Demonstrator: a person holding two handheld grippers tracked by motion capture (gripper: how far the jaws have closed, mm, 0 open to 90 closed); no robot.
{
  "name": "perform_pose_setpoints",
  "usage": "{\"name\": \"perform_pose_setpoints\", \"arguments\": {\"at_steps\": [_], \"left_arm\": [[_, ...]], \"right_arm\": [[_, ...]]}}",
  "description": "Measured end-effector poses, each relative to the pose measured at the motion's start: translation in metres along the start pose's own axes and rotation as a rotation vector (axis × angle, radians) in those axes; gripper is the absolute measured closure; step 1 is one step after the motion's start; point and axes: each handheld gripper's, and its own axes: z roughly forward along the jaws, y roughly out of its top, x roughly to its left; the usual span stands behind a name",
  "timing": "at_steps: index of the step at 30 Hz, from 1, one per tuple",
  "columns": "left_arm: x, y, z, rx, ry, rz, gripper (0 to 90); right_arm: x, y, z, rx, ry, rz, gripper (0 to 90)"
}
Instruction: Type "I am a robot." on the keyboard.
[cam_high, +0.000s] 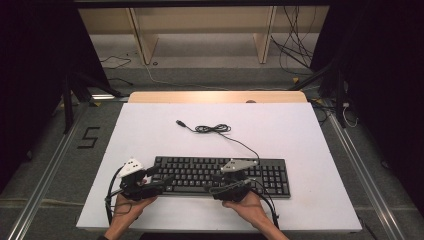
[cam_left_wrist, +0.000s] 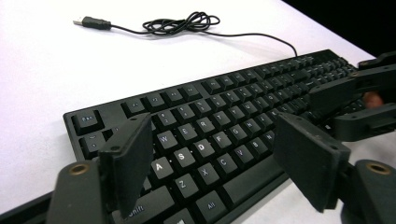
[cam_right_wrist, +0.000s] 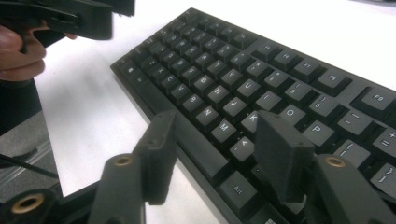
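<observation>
A black keyboard (cam_high: 220, 175) lies along the near part of the white table top. Its thin cable (cam_high: 212, 128) runs back to a loose coil and ends in a USB plug (cam_high: 181, 122). My left gripper (cam_high: 159, 181) hovers over the keyboard's left end, open, with nothing between its jaws. In the left gripper view, this gripper (cam_left_wrist: 212, 130) frames the letter keys (cam_left_wrist: 201, 144), and the coil (cam_left_wrist: 182, 22) lies beyond. My right gripper (cam_high: 216, 184) is low over the keyboard's front middle, also open and empty. Under the right gripper (cam_right_wrist: 217, 128) is the space bar area of the keyboard (cam_right_wrist: 243, 70).
The white table top (cam_high: 300, 130) has bare room behind and to both sides of the keyboard. A wooden strip (cam_high: 215, 96) edges the far side. Beyond it are shelf legs (cam_high: 142, 42) and loose cables (cam_high: 295, 45) on the floor.
</observation>
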Motion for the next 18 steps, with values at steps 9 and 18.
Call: {"name": "perform_pose_setpoints", "arguments": {"at_steps": [9,18], "left_arm": [[-0.001,0.007,0.011,0.027,0.001,0.012,41.4],[-0.004,0.016,0.027,0.059,-0.017,0.053,57.7]], "right_arm": [[-0.002,0.0,-0.007,-0.02,-0.003,0.006,41.6],[-0.002,0.001,-0.014,-0.046,-0.01,0.007,38.9]]}}
